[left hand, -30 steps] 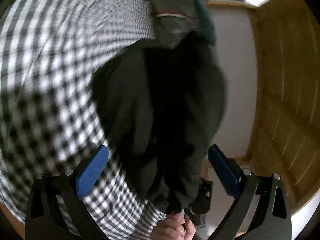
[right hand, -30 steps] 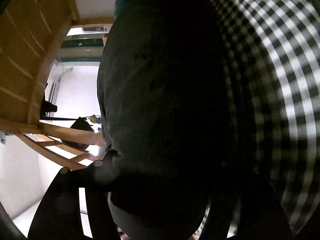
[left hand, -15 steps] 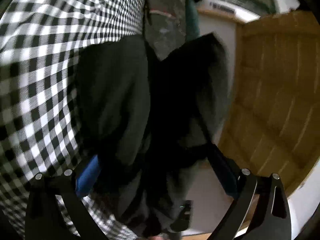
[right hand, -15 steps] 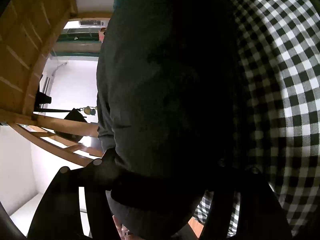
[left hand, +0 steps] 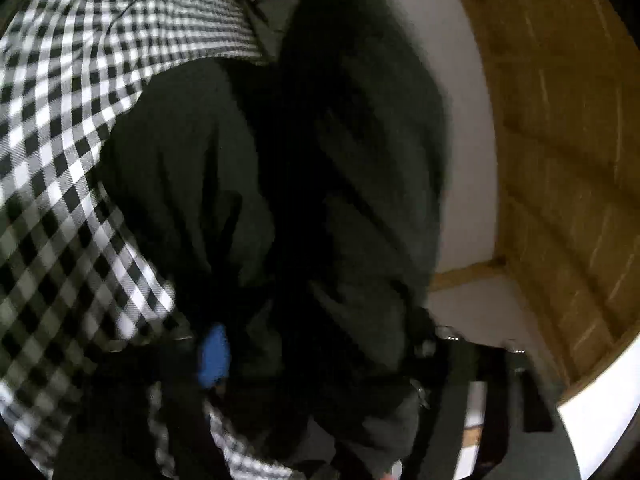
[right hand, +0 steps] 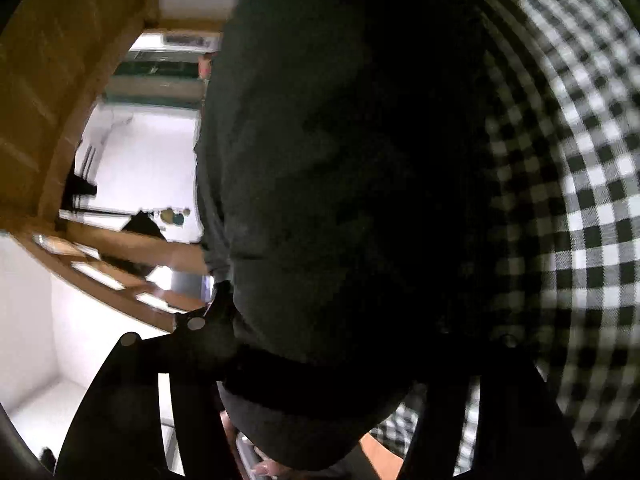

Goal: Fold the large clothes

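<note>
Left wrist view: the left claw (left hand: 312,360) is mostly buried in the dark garment (left hand: 352,184); one blue pad (left hand: 214,356) shows at 7 o'clock, and whether it pinches cannot be told. Checkered cloth (left hand: 60,152) lies from 8 to 11 o'clock, wood panelling (left hand: 560,140) at 3 o'clock. Right wrist view: the right claw (right hand: 340,364) is covered by the same garment (right hand: 340,160), grip state indeterminate; checkered cloth (right hand: 592,200) at 3 o'clock.

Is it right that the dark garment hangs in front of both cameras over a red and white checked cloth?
Not quite. The cloth is black and white checked, not red and white, as both wrist views show. The rest holds: the dark garment fills the middle of both views, with the cloth behind it.
</note>
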Demonstrator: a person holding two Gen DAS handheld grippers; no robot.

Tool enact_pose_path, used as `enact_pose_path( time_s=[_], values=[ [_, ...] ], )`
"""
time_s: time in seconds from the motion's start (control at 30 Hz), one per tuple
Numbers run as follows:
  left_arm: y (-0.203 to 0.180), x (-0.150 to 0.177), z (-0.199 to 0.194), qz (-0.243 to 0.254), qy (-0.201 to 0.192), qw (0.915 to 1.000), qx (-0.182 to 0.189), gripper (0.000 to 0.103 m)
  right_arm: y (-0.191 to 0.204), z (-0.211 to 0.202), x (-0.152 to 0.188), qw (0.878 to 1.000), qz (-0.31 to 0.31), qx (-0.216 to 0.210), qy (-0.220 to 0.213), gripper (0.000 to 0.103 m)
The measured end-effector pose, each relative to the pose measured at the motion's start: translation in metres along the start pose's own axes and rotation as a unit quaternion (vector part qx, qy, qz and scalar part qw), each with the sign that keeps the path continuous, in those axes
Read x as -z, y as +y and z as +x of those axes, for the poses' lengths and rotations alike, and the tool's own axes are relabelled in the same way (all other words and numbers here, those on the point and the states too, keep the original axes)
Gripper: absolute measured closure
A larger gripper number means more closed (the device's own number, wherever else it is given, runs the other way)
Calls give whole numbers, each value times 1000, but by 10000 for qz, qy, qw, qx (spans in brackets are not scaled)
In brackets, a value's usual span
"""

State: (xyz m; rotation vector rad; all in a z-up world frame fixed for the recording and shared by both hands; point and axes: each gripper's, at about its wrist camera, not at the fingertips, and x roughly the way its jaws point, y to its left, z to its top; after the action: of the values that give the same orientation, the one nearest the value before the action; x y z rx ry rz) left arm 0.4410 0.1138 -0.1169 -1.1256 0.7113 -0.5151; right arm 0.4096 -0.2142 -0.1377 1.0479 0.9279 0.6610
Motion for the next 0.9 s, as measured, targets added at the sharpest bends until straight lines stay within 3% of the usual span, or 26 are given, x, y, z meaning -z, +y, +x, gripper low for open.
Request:
enact_pose_path(
  time_s=[0.07,0.13,0.27,0.33,0.5,0.67,0.8,0.83,0.9],
  values=[
    [-18,9,-15,157,-28,9995,263,47,27,-15,5,9989,-463,60,-19,45],
    [-28,20,-19,213,72,9989,401,47,38,-36,10,9984,-536,102,-127,45],
    [-11,37,7,108,380,9991,175,50,-5,-48,8,9994,-93,224,-265,47],
    [-29,43,6,542,277,9981,107,50,-13,-55,6,9995,-39,53,-319,47],
    [-83,40,10,922,13,9936,660,50,51,-91,-25,9947,-892,196,-476,47],
    [-173,52,40,1132,41,9818,1523,50,134,-171,-69,9797,-1674,520,-968,47],
    [-248,82,90,1160,520,9697,2086,50,174,-264,-85,9655,-1879,953,-1534,47],
    [-263,80,120,1138,668,9667,2191,50,180,-296,-84,9600,-1897,1078,-1756,47],
    [-300,112,144,1130,989,9583,2431,50,185,-346,-78,9501,-1924,1296,-2084,47]
  ],
)
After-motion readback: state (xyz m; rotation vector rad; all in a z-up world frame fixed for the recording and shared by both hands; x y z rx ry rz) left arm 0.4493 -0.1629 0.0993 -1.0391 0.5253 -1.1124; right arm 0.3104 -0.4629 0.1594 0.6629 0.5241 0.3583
